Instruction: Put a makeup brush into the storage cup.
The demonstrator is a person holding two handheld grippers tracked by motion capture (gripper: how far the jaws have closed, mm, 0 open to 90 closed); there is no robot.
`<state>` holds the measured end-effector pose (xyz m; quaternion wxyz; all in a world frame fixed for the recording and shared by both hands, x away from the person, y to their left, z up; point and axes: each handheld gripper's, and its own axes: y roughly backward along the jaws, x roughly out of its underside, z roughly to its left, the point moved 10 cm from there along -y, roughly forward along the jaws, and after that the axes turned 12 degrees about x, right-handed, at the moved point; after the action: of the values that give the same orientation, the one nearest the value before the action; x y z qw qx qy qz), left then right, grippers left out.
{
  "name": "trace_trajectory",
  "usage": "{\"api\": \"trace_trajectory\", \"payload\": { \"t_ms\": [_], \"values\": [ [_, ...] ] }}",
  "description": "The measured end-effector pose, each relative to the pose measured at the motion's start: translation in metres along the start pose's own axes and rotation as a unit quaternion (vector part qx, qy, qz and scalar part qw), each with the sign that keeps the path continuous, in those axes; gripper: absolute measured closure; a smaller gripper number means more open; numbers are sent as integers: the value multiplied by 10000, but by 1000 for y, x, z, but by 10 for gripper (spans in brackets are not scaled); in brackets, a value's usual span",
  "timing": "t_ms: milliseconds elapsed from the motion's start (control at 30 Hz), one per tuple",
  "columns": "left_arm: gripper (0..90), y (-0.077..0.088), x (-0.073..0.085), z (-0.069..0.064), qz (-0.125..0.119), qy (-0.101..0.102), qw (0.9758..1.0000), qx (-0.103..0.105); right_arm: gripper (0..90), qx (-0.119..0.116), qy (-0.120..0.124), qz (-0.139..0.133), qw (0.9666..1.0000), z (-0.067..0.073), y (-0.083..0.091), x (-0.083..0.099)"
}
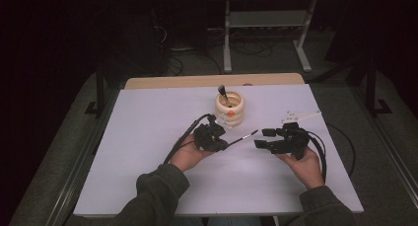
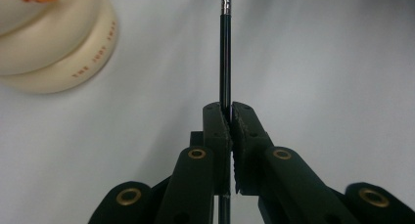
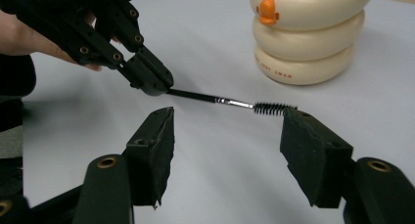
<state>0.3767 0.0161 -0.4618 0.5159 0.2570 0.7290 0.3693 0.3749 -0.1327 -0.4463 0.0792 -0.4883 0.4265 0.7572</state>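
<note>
**Left gripper clamping a thin brush above the table**

The right gripper is sitting in the person's right hand at the near right, its jaws standing apart with nothing between them. In the right gripper view the brush is lying beyond those two open pads, not touching them.

The left gripper, left of it and held in the left hand, is pressing its jaws together on the brush. The brush is looking like a slim black stick with a short silver collar and a small dark spiral of bristles at the tip. In the high view it is pointing from the left gripper toward the right one, over the white table, its tip ending just short of the right jaws. In the left gripper view the stick is running straight up from between the pads, and its bristle end is being cut off at the top edge.

Farther back, the cream holder, made of stacked rings with an orange knob, is standing near the table's middle. Another dark brush is sticking out of it; its lower part is being hidden inside. Small lettering on the bottom ring is too fine to read. The room beyond the table is too dark to make out.
</note>
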Motion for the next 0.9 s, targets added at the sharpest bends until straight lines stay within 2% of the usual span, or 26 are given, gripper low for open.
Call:
{"api": "trace_trajectory", "payload": {
  "t_ms": [200, 300, 433, 567, 733, 800, 900],
  "values": [
    [860, 16, 0, 1, -284, 27, 9996, -66, 375, -130, 32, -42, 9999, 9, -4, -6],
    [860, 23, 1, 2, -349, 8, 9994, -68, 386, -199, 50, -51, 9998, 14, -7, -10],
    [860, 31, 2, 0, -515, 21, 9986, -71, 395, -355, -6, 13, 9994, 22, -14, -15],
    [860, 39, 3, -1, -632, -43, 9979, -106, 409, -507, -49, -39, 9987, 30, -22, -21],
    [860, 43, 6, -3, -805, -60, 9967, -76, 423, -615, -72, 62, 9981, 38, -34, -23],
    [860, 42, 8, -4, -838, -43, 9965, -29, 434, -682, -129, 56, 9976, 41, -36, -26],
    [860, 44, 8, -5, -956, -140, 9953, -7, 435, -879, -237, -58, 9958, 46, -40, -33]
  ]
}}
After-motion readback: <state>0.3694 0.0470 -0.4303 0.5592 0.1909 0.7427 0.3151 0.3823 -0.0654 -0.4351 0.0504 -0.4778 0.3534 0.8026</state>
